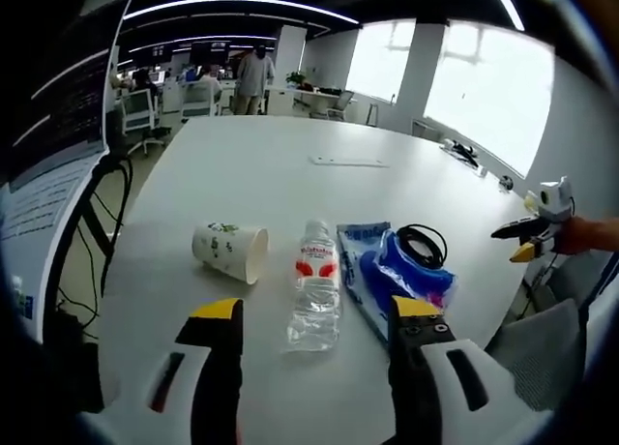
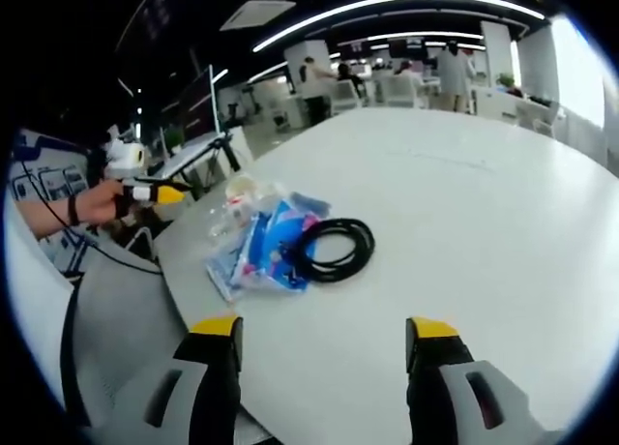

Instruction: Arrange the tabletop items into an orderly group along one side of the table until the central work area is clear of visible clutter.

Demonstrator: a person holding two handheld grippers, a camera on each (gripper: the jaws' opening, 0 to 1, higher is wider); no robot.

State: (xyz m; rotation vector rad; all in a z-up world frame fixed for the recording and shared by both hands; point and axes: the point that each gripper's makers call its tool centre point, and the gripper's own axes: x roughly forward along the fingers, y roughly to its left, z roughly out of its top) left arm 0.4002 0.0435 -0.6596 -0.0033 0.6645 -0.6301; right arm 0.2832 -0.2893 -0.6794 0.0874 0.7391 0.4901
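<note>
1. We start with the clutter itself: a clear water bottle with a red label lies on its side on the white table, close to the near edge in the left gripper view.
2. Just to its left a paper cup lies tipped over, mouth toward the bottle, a small gap between them.
3. On the bottle's other side we have a blue plastic packet, and a coiled black cable rests at its far end.
4. From the right gripper view we get the same cluster from the other side: the cable sits nearest us against the packet, with the bottle behind.
5. Our left gripper hangs above the near table edge, jaws spread wide with the bottle's base between them, touching nothing.
6. Our right gripper is likewise wide apart over bare table, short of the cable and holding nothing.
7. Each gripper appears in the other's view, off beyond the table edge with a hand on it.
8. Further out, a flat pale strip lies mid-table, and small dark items sit at the far right edge.
9. Beyond that we see an office with desks, chairs and standing people.
</note>
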